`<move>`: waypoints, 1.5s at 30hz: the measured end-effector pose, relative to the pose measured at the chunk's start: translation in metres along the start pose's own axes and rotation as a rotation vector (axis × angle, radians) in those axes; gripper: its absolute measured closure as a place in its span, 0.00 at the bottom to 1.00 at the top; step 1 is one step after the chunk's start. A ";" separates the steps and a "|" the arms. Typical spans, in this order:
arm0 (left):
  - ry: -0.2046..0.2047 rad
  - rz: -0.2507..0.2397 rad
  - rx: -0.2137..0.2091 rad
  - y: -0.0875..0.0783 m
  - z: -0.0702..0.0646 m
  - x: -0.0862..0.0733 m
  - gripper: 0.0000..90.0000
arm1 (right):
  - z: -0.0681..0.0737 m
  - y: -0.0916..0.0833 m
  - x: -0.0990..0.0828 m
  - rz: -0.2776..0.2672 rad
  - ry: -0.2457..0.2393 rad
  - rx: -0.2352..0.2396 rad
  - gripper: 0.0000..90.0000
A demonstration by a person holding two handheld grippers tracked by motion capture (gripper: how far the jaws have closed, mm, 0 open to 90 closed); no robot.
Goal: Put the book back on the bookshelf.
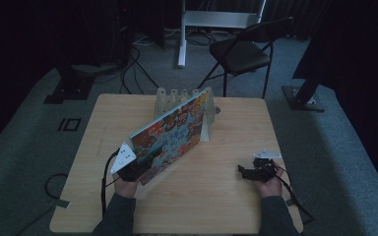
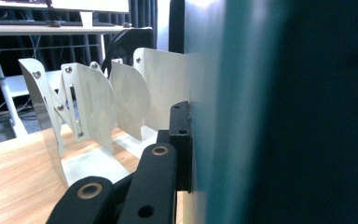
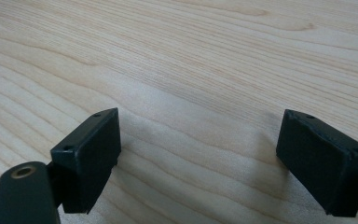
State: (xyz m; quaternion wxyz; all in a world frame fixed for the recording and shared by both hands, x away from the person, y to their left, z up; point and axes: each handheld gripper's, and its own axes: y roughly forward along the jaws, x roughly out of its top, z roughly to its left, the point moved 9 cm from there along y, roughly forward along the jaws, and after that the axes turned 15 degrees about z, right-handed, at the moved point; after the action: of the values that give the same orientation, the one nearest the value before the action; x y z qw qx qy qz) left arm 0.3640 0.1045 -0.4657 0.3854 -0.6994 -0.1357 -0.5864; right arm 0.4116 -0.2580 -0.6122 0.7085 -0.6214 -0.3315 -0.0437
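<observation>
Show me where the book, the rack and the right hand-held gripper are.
book (image 1: 174,135), high view, middle of its colourful cover.
rack (image 2: 91,100), left gripper view, one pale upright divider.
right hand-held gripper (image 3: 198,154), right gripper view, midway between its open jaws, over the table.

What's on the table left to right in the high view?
Left claw shut on the book → picture book leaning on the white rack → bare table top → right claw, open, resting on the table.

The high view looks down on the table (image 1: 216,196); both claw views sit close above it.
</observation>
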 end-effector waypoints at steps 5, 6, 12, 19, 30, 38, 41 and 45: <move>-0.009 -0.002 0.009 -0.001 0.002 -0.001 0.90 | 0.000 0.000 0.000 0.000 -0.001 0.001 0.15; -0.008 -0.002 0.011 -0.002 0.003 -0.001 0.90 | 0.000 0.000 0.000 0.000 -0.002 0.001 0.15; -0.009 0.000 0.020 -0.003 0.004 -0.001 0.90 | 0.000 0.000 0.000 -0.001 -0.002 0.002 0.15; -0.015 -0.006 0.036 -0.005 0.006 -0.001 0.90 | 0.000 0.000 0.000 0.000 -0.004 0.002 0.15; -0.032 0.001 0.067 -0.006 0.011 -0.004 0.90 | 0.001 0.000 0.000 0.000 -0.006 0.002 0.15; -0.038 0.009 0.079 -0.006 0.013 -0.006 0.90 | 0.001 0.000 0.000 0.000 -0.007 0.003 0.15; -0.041 0.009 0.084 -0.006 0.014 -0.006 0.90 | 0.001 0.000 0.000 0.000 -0.008 0.003 0.15; -0.050 0.005 0.095 -0.007 0.016 -0.007 0.90 | 0.001 0.000 0.000 0.000 -0.008 0.004 0.15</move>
State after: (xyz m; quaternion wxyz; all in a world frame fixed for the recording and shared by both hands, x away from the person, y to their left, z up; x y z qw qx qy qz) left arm 0.3687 0.1223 -0.4695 0.4163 -0.6950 -0.1711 -0.5607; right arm 0.4112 -0.2573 -0.6122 0.7084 -0.6201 -0.3346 -0.0407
